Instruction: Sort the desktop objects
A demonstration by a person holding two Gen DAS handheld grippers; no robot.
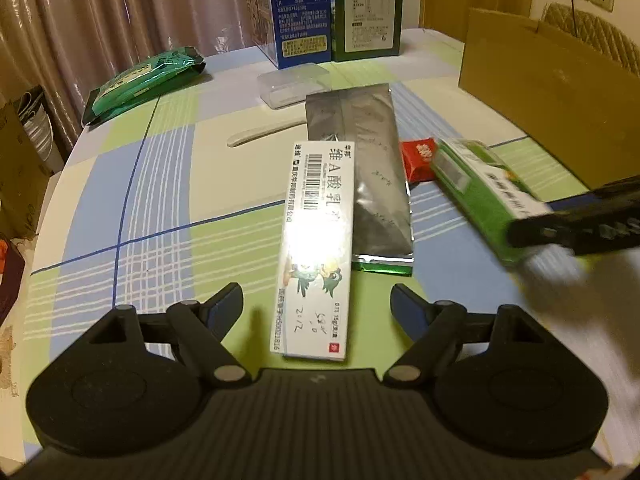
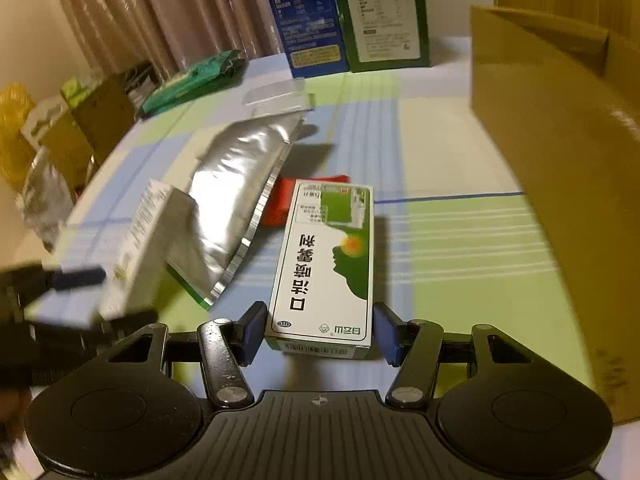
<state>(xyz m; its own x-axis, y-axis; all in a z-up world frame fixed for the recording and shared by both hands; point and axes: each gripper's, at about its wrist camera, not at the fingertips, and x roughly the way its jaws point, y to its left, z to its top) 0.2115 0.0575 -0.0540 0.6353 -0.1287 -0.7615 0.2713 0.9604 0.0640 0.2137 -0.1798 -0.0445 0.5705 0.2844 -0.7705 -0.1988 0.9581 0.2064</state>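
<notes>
A long white ointment box (image 1: 316,248) lies on the checked tablecloth between the fingers of my left gripper (image 1: 316,304), which is open with clear gaps on both sides. Beside it lies a silver foil pouch (image 1: 364,176). My right gripper (image 2: 320,330) has its blue pads at both sides of a green and white spray box (image 2: 326,264), which looks lifted off the table. The left gripper view shows that box (image 1: 480,192) tilted, with the right gripper's finger (image 1: 576,228) on it. A red packet (image 1: 418,158) lies behind it.
A cardboard box (image 1: 560,92) stands at the right. Blue carton (image 1: 298,8) and green carton (image 1: 368,8) stand at the back. A clear plastic lid (image 1: 292,86), a white spatula (image 1: 264,134) and a green bag (image 1: 144,80) lie farther back left.
</notes>
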